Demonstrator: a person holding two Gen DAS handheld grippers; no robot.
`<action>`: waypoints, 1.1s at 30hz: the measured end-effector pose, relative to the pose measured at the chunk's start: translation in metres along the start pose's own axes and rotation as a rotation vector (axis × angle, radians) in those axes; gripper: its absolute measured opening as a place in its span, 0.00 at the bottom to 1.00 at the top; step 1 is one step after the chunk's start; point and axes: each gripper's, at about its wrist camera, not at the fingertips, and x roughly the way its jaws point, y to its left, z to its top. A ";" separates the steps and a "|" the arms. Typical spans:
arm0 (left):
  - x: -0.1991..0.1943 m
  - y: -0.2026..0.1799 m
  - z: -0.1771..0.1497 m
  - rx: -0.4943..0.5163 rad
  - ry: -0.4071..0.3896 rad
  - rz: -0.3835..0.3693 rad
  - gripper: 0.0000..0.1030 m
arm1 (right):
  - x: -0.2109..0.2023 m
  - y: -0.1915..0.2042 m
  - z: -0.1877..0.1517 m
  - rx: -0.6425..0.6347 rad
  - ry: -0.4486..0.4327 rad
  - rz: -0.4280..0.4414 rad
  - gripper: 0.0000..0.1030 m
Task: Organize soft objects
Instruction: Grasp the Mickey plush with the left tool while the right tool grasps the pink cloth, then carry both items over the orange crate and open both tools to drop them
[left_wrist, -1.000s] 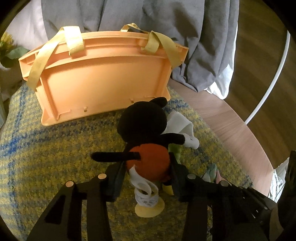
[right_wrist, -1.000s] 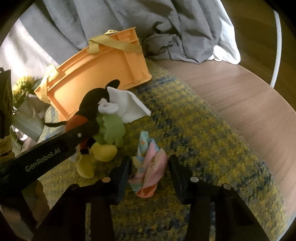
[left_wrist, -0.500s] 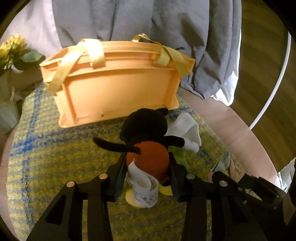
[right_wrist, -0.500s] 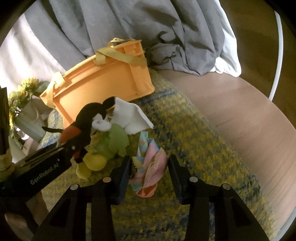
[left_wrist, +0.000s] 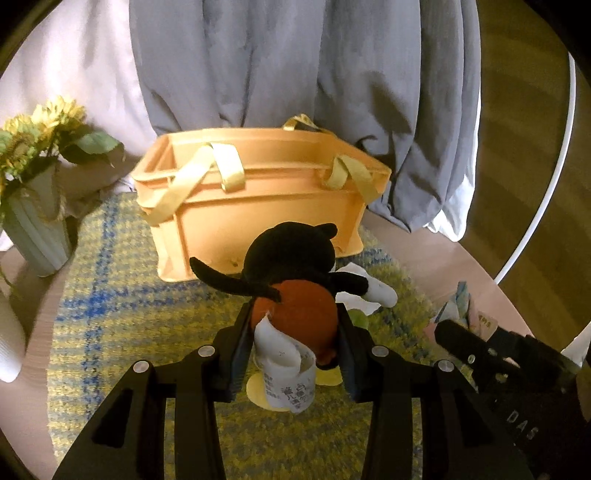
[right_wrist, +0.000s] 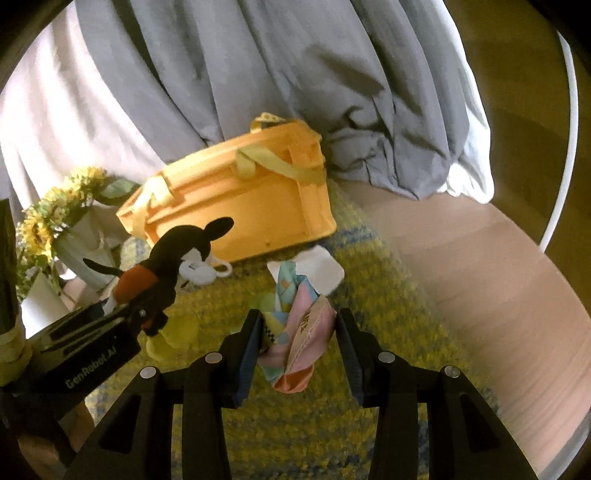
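Note:
My left gripper (left_wrist: 293, 332) is shut on a black mouse plush toy (left_wrist: 291, 266) with red shorts and a white tag, held above the yellow-blue mat (left_wrist: 122, 306). The plush also shows in the right wrist view (right_wrist: 166, 266). My right gripper (right_wrist: 299, 332) is shut on a pastel folded cloth (right_wrist: 295, 321), lifted off the mat. An orange basket (left_wrist: 258, 206) with yellow straps stands beyond both, also in the right wrist view (right_wrist: 240, 199). A white cloth (right_wrist: 321, 269) lies on the mat near the basket.
A pale vase with sunflowers (left_wrist: 33, 206) stands left of the basket. Grey fabric (left_wrist: 295, 74) hangs behind it. The mat lies on a round wooden table (right_wrist: 480, 277) whose edge curves at the right. A white hoop (left_wrist: 546, 184) stands off the table.
Both grippers have risen with their loads: the plush and the pastel cloth are off the mat. The basket's open top has come into view.

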 end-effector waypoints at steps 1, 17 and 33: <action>-0.004 0.000 0.001 -0.004 -0.006 0.002 0.39 | -0.003 0.001 0.002 -0.005 -0.008 0.002 0.41; -0.065 0.001 0.017 -0.029 -0.160 0.070 0.39 | -0.044 0.023 0.032 -0.087 -0.127 0.090 0.41; -0.091 0.006 0.047 0.008 -0.266 0.121 0.39 | -0.063 0.042 0.067 -0.125 -0.255 0.169 0.41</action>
